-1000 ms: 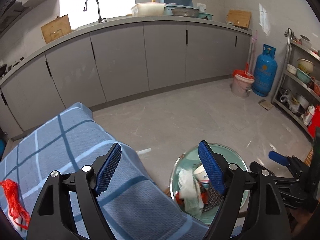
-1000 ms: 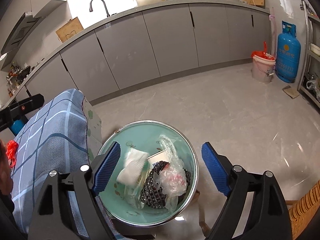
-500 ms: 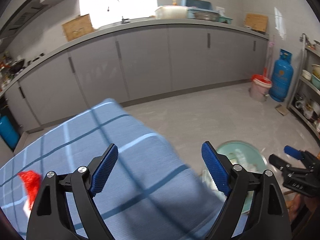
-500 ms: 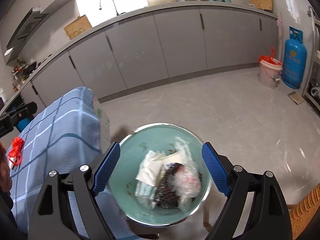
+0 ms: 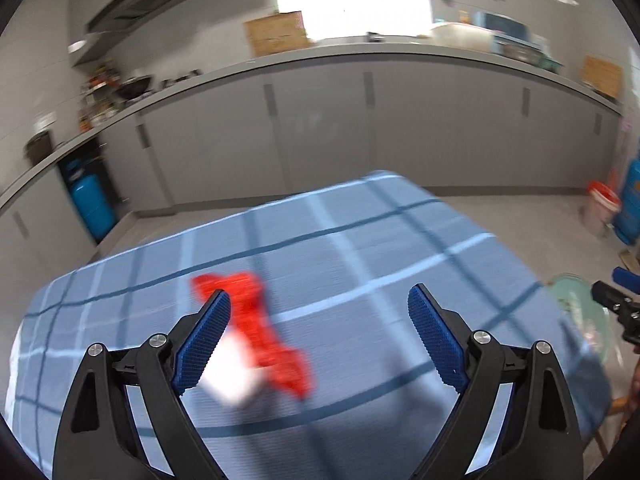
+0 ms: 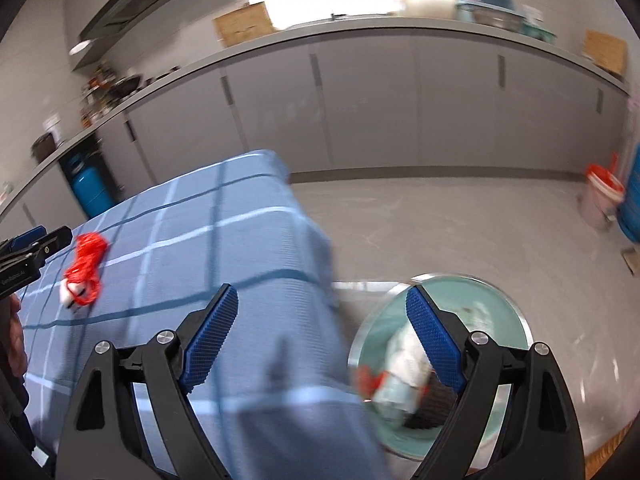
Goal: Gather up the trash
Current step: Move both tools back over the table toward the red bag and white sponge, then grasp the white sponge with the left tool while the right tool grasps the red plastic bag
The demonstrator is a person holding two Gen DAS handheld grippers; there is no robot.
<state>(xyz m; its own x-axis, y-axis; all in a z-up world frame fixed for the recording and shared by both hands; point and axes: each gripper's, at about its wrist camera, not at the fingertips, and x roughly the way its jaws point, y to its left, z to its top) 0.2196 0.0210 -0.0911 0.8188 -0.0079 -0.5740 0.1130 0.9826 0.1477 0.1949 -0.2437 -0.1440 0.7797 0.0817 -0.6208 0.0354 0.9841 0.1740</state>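
Left gripper (image 5: 319,340), jaws opening and empty, over red netting (image 5: 256,328) on blue checked cloth (image 5: 360,240); right gripper (image 6: 322,338), released, near trash-filled bowl (image 6: 480,292).

Left tool (image 5: 319,332): black frame, blue ridged pads, silver screws
Right tool (image 6: 322,332): black frame, blue ridged pads, silver screws
Marking: small white lettering on the left tool's side
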